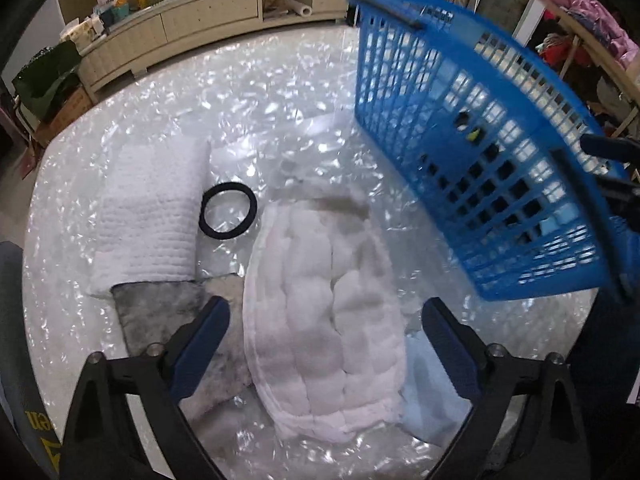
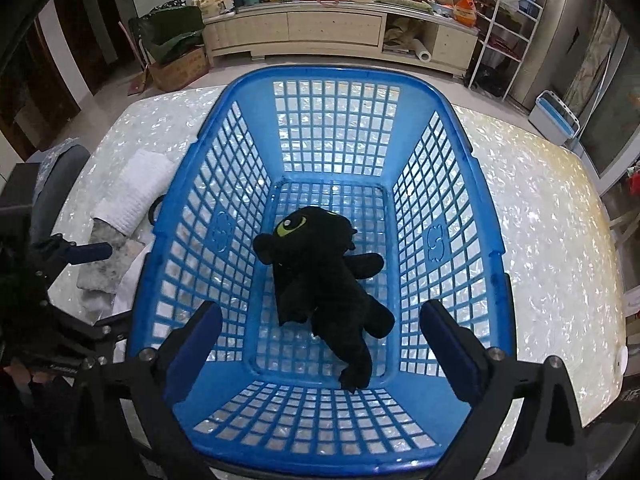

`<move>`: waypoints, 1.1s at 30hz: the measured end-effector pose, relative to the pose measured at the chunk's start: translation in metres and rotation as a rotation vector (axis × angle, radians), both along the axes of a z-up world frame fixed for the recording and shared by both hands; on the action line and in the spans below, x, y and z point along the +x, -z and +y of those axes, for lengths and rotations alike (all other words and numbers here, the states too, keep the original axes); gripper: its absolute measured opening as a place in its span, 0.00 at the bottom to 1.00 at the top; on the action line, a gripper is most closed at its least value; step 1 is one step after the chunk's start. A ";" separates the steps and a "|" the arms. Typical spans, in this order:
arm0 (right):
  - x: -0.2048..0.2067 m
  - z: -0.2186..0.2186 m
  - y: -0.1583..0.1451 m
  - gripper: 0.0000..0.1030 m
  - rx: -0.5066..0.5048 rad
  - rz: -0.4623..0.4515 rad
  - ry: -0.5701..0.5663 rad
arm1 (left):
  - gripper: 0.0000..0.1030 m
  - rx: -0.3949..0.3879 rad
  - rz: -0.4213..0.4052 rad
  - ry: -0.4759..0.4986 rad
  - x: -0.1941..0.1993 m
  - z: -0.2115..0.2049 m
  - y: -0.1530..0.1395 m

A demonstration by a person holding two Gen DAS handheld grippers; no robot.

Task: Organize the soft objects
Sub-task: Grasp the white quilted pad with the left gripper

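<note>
Hovering wide-jawed, left hand-held gripper [image 1: 326, 344] tilts steeply over white padded cloth [image 1: 324, 320].

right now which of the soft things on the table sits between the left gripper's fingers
The puffy white quilted pad. It lies between the open left gripper; the folded white towel and grey cloth lie off to its left.

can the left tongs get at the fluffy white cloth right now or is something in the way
Probably yes. The left tongs are open with the fluffy white cloth lying directly between the fingers, nothing on top of it. The blue basket stands off to one side.
</note>
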State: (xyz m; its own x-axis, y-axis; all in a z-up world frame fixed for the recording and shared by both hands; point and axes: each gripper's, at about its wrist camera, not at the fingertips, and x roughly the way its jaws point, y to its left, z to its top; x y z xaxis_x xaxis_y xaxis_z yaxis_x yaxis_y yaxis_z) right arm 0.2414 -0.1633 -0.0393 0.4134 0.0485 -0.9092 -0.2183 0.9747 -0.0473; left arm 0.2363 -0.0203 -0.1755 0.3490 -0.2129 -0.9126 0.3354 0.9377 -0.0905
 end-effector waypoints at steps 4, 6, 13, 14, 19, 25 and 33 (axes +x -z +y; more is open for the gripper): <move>0.005 -0.004 0.005 0.96 0.008 0.009 0.012 | 0.83 0.023 0.022 0.003 0.010 -0.001 0.016; 0.004 -0.005 0.003 0.96 0.015 0.005 0.014 | 0.78 0.028 0.033 0.002 0.015 -0.001 0.023; 0.004 -0.008 0.004 0.96 0.021 0.006 0.020 | 0.39 0.041 0.032 0.018 0.021 -0.003 0.037; 0.004 -0.008 0.004 0.96 0.021 0.007 0.019 | 0.33 0.036 0.031 0.016 0.020 -0.004 0.036; 0.002 -0.010 0.004 0.96 0.021 0.010 0.018 | 0.27 0.033 0.029 0.001 0.019 -0.002 0.030; -0.005 -0.011 -0.004 0.96 0.025 -0.009 0.024 | 0.25 0.026 0.004 -0.018 0.001 0.002 0.007; -0.021 -0.011 -0.023 0.96 0.029 -0.054 0.017 | 0.25 -0.031 -0.070 -0.021 -0.025 0.005 -0.050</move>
State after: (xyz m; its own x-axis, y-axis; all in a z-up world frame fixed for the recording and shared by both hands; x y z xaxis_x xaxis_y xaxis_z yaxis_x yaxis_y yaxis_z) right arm 0.2200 -0.1740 -0.0161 0.4629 0.0671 -0.8838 -0.1991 0.9795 -0.0299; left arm 0.2108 -0.0150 -0.1259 0.4162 -0.2324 -0.8791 0.3221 0.9418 -0.0965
